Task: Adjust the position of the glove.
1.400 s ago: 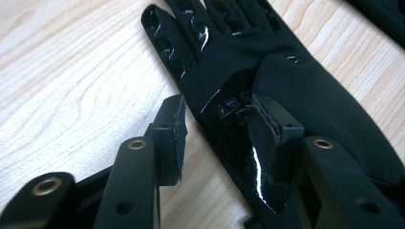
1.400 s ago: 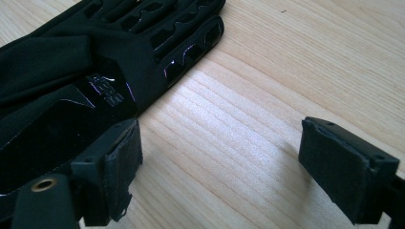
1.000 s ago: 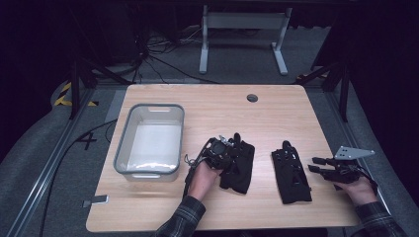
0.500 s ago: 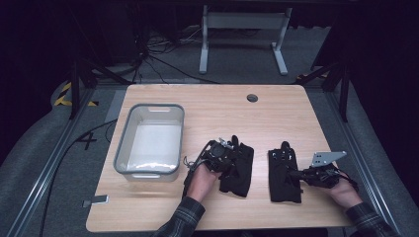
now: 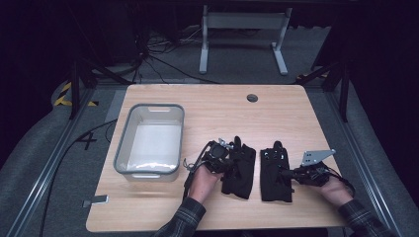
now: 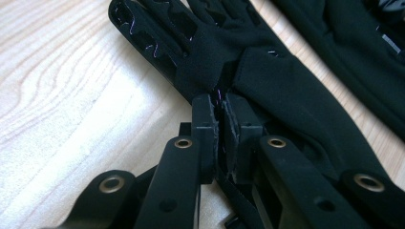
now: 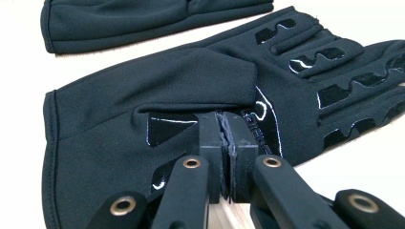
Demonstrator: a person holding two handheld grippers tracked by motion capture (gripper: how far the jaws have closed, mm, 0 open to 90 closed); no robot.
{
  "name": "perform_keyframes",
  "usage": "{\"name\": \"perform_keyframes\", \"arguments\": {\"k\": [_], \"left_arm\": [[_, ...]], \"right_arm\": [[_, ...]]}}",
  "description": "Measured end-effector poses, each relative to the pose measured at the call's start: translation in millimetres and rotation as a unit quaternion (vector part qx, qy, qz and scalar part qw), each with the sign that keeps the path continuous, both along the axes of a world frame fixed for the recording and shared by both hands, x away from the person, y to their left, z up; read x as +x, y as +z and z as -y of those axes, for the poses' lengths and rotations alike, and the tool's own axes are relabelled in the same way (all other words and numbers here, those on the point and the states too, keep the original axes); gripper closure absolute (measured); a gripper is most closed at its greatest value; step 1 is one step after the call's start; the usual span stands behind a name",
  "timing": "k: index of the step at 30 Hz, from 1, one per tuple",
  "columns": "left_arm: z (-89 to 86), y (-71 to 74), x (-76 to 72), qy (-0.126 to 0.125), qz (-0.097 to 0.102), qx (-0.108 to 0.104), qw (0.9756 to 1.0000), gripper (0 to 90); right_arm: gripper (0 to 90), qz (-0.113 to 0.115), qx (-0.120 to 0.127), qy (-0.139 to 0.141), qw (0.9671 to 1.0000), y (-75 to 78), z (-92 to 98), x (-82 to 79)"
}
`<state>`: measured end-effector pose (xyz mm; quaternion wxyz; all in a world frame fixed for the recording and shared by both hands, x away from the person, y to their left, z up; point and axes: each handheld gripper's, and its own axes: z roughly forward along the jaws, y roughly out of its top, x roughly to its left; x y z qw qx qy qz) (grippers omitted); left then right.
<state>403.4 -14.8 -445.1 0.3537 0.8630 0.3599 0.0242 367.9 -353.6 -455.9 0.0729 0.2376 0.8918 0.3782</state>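
Right gripper moved onto right glove; bin interior bare.

The high view looks forward and down on the light wooden table from well above, while each gripper view rides close behind its black jaws, both sharing the two black fabric gloves pinched just ahead of them.
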Motion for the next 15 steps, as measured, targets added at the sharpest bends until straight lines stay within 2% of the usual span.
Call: {"name": "perform_keyframes", "arguments": {"k": [4,11,15], "left_arm": [[0.2,3.5,0.7,0.0,-0.002,-0.016,0.9999,83.7],[3.2,11.7,-3.2,-0.008,-0.002,-0.025,0.9997,83.6],[4.3,17.7,-3.3,-0.012,-0.006,-0.05,0.9986,83.6]], "right_arm": [[87.9,0.001,-0.001,0.008,1.0,-0.2,-8.0,1.0],[88.2,0.004,-0.004,0.014,0.9999,-0.1,-15.9,3.6],[88.5,0.004,-0.004,0.017,0.9998,-0.2,-18.5,4.0]]}}
